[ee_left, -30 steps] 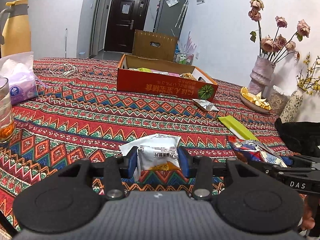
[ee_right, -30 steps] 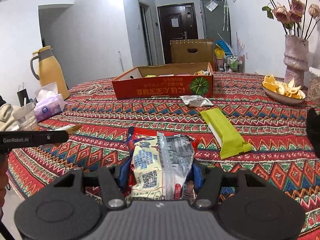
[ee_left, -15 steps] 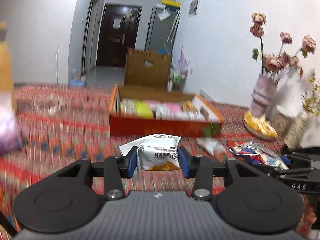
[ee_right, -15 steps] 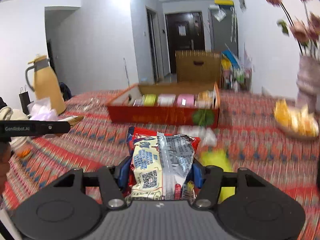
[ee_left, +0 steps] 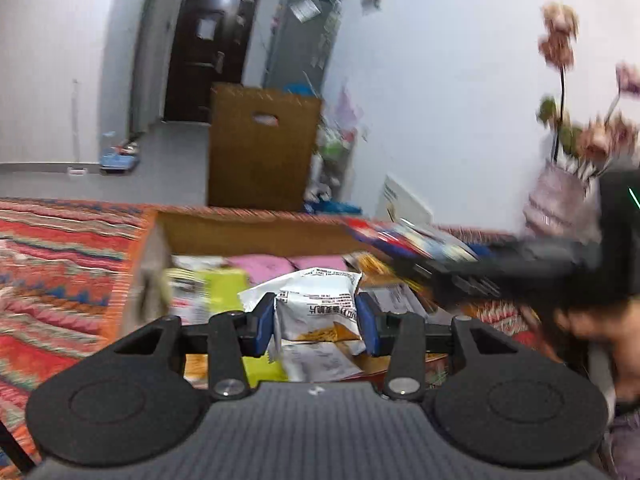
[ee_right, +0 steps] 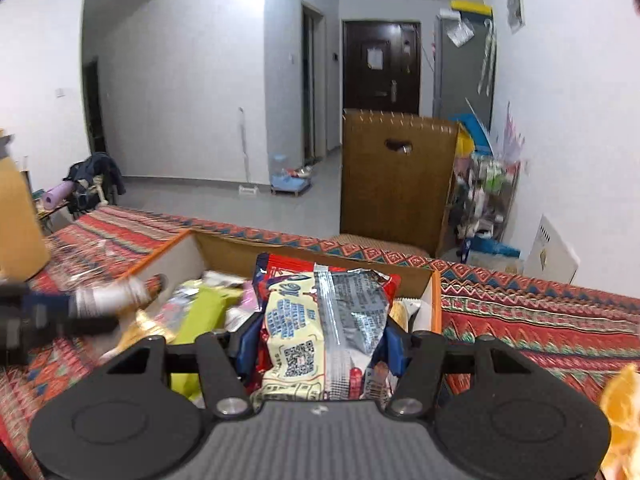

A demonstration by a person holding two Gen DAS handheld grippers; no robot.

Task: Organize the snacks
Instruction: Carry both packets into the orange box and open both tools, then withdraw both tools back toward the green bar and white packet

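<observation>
A white packet (ee_left: 316,304) is clamped between the blue pads of the left hand-held gripper (ee_left: 316,322), partly closed, above the open box (ee_left: 224,236). A larger red and cream packet (ee_right: 326,320) is pinched in the same way by the right hand-held gripper (ee_right: 320,344), also over the box (ee_right: 224,252). Below both, pink, green and yellow snacks are seen lying inside the box. Around the box, the surface (ee_right: 540,320) is covered by a red patterned cloth. Right of the left hand-held gripper, the other tool is seen blurred, with a vase (ee_left: 556,200) of flowers behind it. Beyond the surface's far edge a brown chair back (ee_right: 396,176) is seen, then open grey floor up to a dark door (ee_right: 380,68). A yellow jug (ee_right: 18,224) is cut off left of the right hand-held gripper.
</observation>
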